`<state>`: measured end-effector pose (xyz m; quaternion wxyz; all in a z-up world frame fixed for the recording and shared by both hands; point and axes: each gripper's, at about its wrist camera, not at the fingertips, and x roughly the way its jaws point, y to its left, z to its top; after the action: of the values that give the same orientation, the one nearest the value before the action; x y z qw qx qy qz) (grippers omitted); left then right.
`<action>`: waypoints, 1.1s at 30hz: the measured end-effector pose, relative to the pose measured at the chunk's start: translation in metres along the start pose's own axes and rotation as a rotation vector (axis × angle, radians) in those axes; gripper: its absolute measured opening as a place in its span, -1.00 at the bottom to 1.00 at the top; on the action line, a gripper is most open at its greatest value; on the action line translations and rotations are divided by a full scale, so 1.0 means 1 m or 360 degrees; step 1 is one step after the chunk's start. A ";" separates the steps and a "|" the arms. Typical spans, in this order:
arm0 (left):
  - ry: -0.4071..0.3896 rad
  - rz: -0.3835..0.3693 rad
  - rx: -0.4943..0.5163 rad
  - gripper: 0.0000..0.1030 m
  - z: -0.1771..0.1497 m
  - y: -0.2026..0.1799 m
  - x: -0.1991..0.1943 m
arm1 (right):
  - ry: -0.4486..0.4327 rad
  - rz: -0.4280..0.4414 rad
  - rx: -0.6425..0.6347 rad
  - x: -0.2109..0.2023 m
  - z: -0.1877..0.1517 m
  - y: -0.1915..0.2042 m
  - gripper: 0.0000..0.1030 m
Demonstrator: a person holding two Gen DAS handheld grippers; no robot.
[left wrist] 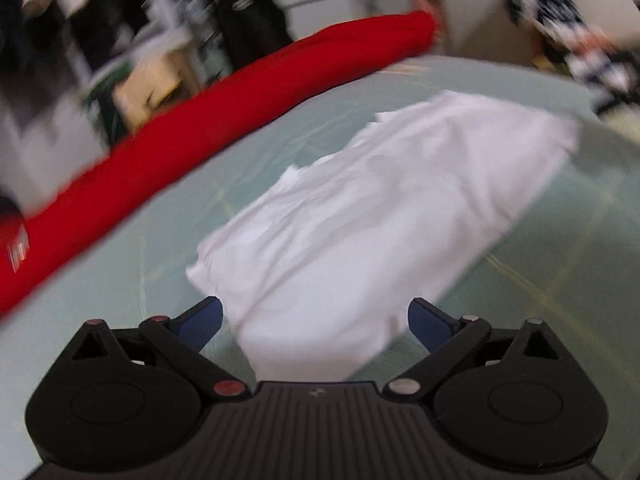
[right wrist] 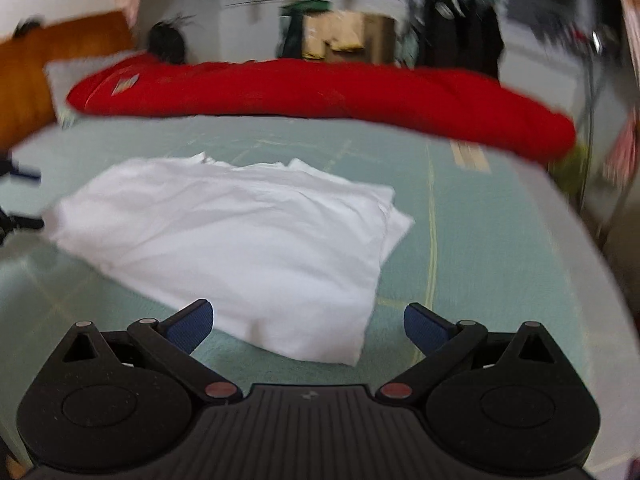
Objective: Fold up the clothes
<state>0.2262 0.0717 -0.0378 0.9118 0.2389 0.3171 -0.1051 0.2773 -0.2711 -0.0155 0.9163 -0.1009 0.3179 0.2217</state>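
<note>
My left tool [left wrist: 315,320] and right tool [right wrist: 308,322] both stand released, holding nothing. The white shirt [right wrist: 232,236] lies folded on the desk [right wrist: 480,264], at 12 o'clock. Risk: a one-layer grab would unfold the stack.

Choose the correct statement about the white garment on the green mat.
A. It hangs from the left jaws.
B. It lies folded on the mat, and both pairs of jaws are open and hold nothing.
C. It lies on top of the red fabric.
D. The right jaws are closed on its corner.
B: the white garment lies folded flat on the green mat, apart from the red fabric, while the left gripper and the right gripper stand with jaws spread and empty.
</note>
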 end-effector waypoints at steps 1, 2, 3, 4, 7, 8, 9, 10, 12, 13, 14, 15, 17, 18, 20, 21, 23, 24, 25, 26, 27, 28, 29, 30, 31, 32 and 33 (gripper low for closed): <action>-0.0010 0.0026 0.0083 0.90 0.000 -0.009 -0.004 | -0.0002 -0.0016 -0.0044 -0.001 0.001 0.008 1.00; -0.0006 0.0055 0.0155 0.91 0.000 -0.018 -0.004 | 0.0002 -0.0029 -0.0081 -0.001 0.001 0.016 1.00; -0.0002 0.0085 0.0227 0.90 -0.001 -0.027 -0.005 | 0.0012 -0.0039 -0.0109 0.001 0.002 0.023 1.00; 0.0002 0.0116 0.0299 0.87 -0.002 -0.035 -0.005 | 0.0023 -0.0049 -0.0136 0.002 0.002 0.030 1.00; 0.0023 0.0195 0.0488 0.60 -0.007 -0.054 0.000 | 0.0055 -0.0077 -0.0226 0.007 0.003 0.050 1.00; 0.0031 0.0202 0.0526 0.54 -0.009 -0.057 0.002 | 0.0065 -0.0080 -0.0271 0.008 0.002 0.057 1.00; 0.0041 0.0203 0.0551 0.52 -0.010 -0.060 0.005 | 0.0074 -0.0083 -0.0316 0.010 0.001 0.064 1.00; 0.0054 0.0195 0.0553 0.51 -0.011 -0.061 0.008 | 0.0085 -0.0083 -0.0358 0.012 0.000 0.070 1.00; 0.0077 0.0169 0.0536 0.50 -0.012 -0.061 0.013 | 0.0120 -0.0058 -0.0405 0.017 -0.002 0.078 0.94; 0.0085 0.0134 0.0480 0.50 -0.012 -0.057 0.014 | 0.0139 -0.0042 -0.0424 0.019 -0.003 0.082 0.93; 0.0092 0.0100 0.0424 0.50 -0.012 -0.052 0.015 | 0.0155 -0.0023 -0.0421 0.021 -0.003 0.083 0.93; 0.0100 0.0065 0.0367 0.50 -0.012 -0.048 0.015 | 0.0166 0.0001 -0.0392 0.022 -0.003 0.081 0.93; 0.0118 -0.0019 0.0172 0.50 -0.012 -0.032 0.015 | 0.0188 0.0050 -0.0334 0.025 -0.003 0.076 0.93; 0.0125 -0.0080 0.0032 0.50 -0.013 -0.020 0.015 | 0.0196 0.0071 -0.0291 0.026 -0.003 0.073 0.93; 0.0121 -0.0232 -0.0306 0.50 -0.018 0.009 0.012 | 0.0197 0.0143 -0.0108 0.026 -0.003 0.056 0.94; 0.0112 -0.0302 -0.0479 0.50 -0.022 0.024 0.011 | 0.0191 0.0196 0.0013 0.025 -0.003 0.044 0.95; 0.0088 -0.0381 -0.0771 0.50 -0.031 0.054 0.012 | 0.0162 0.0296 0.0291 0.023 -0.005 0.017 1.00; 0.0080 -0.0380 -0.0878 0.47 -0.036 0.068 0.014 | 0.0145 0.0343 0.0434 0.022 -0.006 0.001 1.00; 0.0071 -0.0378 -0.0985 0.46 -0.041 0.082 0.016 | 0.0129 0.0390 0.0576 0.022 -0.008 -0.014 1.00; 0.0069 -0.0379 -0.1092 0.45 -0.046 0.096 0.020 | 0.0116 0.0424 0.0690 0.022 -0.010 -0.029 1.00; 0.0080 -0.0395 -0.1194 0.45 -0.051 0.109 0.027 | 0.0107 0.0443 0.0774 0.022 -0.013 -0.041 1.00; 0.0095 -0.0436 -0.1294 0.43 -0.056 0.119 0.034 | 0.0097 0.0463 0.0859 0.023 -0.016 -0.054 1.00; 0.0110 -0.0491 -0.1401 0.43 -0.062 0.128 0.042 | 0.0087 0.0482 0.0943 0.023 -0.019 -0.066 1.00; 0.0126 -0.0550 -0.1507 0.43 -0.069 0.135 0.051 | 0.0078 0.0501 0.1028 0.024 -0.021 -0.078 1.00; 0.0140 -0.0610 -0.1603 0.43 -0.075 0.141 0.059 | 0.0076 0.0513 0.1107 0.026 -0.025 -0.089 1.00; 0.0152 -0.0678 -0.1678 0.43 -0.080 0.143 0.068 | 0.0084 0.0515 0.1177 0.029 -0.029 -0.097 1.00; 0.0165 -0.0744 -0.1735 0.43 -0.084 0.144 0.075 | 0.0093 0.0518 0.1248 0.033 -0.034 -0.106 1.00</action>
<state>0.2894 0.2354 -0.0895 0.8390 -0.3350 0.4135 -0.1133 0.3319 -0.3641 -0.0577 0.8290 0.3005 0.4158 0.2227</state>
